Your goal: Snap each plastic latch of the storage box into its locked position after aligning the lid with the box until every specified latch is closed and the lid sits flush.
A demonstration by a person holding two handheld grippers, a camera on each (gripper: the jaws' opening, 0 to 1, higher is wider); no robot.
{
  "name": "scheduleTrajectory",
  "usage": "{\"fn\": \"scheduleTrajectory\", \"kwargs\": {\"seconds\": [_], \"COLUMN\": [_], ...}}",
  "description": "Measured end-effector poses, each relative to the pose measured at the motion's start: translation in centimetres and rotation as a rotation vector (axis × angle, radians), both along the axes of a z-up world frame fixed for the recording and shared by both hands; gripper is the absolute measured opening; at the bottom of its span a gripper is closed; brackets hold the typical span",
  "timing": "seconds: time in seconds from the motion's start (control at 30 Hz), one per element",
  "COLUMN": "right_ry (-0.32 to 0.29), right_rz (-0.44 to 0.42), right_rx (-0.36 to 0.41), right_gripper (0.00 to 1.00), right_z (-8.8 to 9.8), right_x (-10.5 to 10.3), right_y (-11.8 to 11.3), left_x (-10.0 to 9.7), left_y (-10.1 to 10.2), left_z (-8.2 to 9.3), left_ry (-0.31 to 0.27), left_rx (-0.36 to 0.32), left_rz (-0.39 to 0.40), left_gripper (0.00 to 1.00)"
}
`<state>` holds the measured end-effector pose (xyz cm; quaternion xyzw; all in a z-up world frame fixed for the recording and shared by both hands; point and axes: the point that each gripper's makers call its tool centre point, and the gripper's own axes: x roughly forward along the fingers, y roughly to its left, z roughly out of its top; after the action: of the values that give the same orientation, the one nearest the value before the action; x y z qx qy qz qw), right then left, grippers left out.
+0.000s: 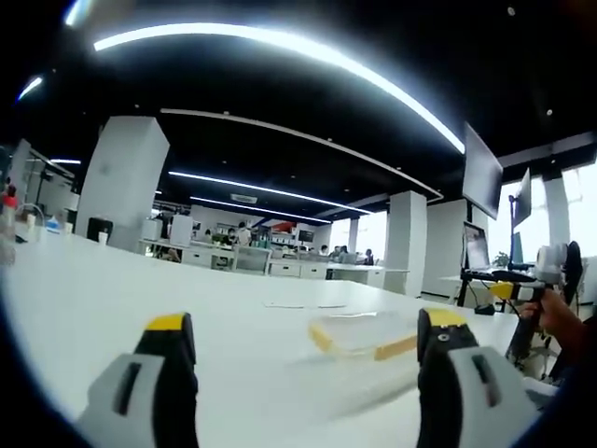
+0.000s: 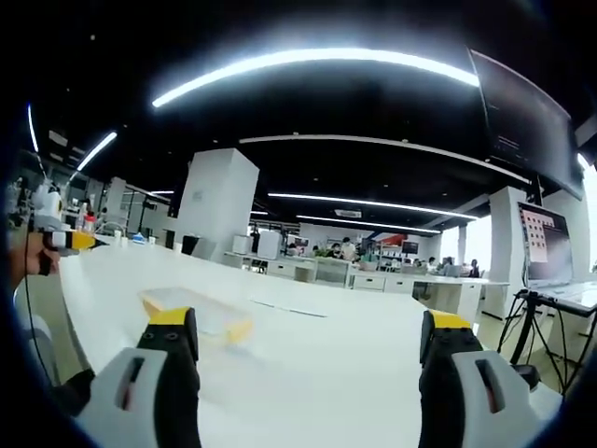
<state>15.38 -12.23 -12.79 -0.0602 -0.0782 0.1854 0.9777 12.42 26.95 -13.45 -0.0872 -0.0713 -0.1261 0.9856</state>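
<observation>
Both grippers, left (image 1: 303, 341) and right (image 2: 303, 341), hover with fingers spread, flanking the storage box (image 1: 366, 334) on the white surface (image 1: 140, 289), seemingly ready for its latches.

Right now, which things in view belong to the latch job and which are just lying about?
Job:
- storage box, clear with yellow latches, on the white table
- left hand-held gripper, open, short of the box
- right hand-held gripper, open, short of the box

Lying about:
- laptop on a stand
- wall screen
- bottles at the table's far edge
</observation>
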Motion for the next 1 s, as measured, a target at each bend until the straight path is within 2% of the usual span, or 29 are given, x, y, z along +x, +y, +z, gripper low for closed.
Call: {"fn": "scheduleTrajectory", "kwargs": {"seconds": [0.3, 0.5, 0.77, 1.0], "right_ry": [-0.001, -0.024, -0.017, -0.008], "right_rz": [-0.006, 0.007, 0.023, 0.007], "right_rx": [-0.012, -0.003, 0.004, -0.004], "right_gripper": [1.0, 1.0, 1.0, 1.0], "right_z": [0.1, 0.6, 0.6, 0.4], "right_x": [0.1, -0.2, -0.4, -0.2], "right_y": [-0.3, -0.2, -0.1, -0.9], "left_x": [0.0, -0.2, -0.6, -0.6], "left_y": [0.1, 0.0, -0.1, -0.2], "left_z": [0.1, 0.3, 1.1, 0.9], "left_ry": [0.0, -0.005, -0.029, -0.016], "left_rx": [0.016, 0.011, 0.014, 0.014], "left_rz": [0.009, 0.007, 0.013, 0.01], "left_gripper": [1.0, 1.0, 1.0, 1.0]}}
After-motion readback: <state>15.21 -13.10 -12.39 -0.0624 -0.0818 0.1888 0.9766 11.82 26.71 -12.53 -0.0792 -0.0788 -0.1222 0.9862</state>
